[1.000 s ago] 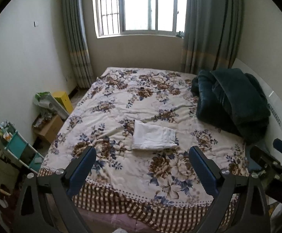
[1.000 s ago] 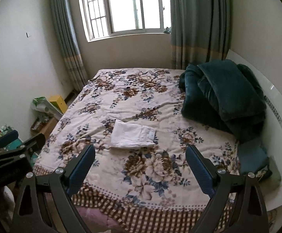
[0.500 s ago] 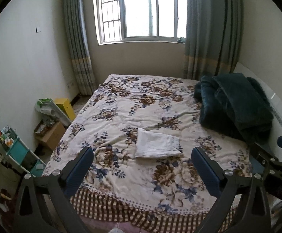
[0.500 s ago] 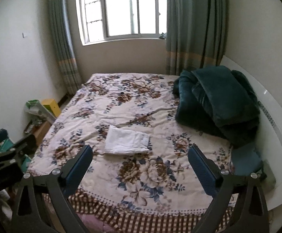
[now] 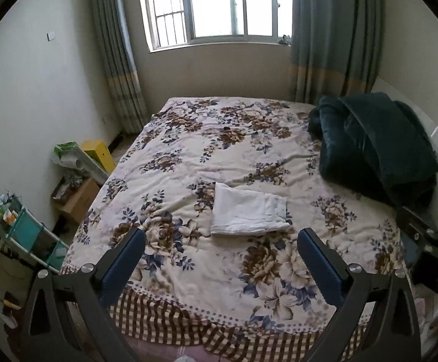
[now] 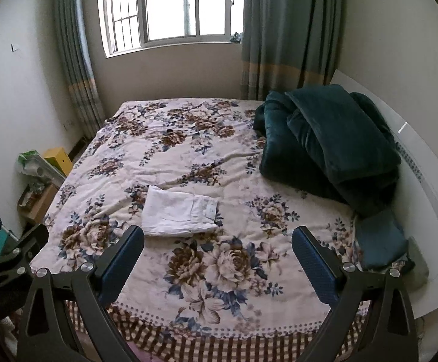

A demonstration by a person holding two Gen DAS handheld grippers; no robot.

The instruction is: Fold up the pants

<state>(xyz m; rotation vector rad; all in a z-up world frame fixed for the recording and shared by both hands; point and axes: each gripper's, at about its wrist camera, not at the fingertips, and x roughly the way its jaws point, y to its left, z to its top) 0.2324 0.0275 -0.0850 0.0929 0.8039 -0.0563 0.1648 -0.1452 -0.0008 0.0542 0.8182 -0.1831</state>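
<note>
My left gripper (image 5: pixel 220 247) and right gripper (image 6: pixel 217 246) gape wide, empty, off the bed's (image 5: pixel 279 307) near edge; folded white pants (image 5: pixel 249 214) lie mid-bed, open quilt around.

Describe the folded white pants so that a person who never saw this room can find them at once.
Look at the bed with the floral quilt under the window. On its near half lies a flat rectangle, the folded white pants. It is the only plain white thing on the quilt; the dark green blanket is a bulky heap at the right.
</note>
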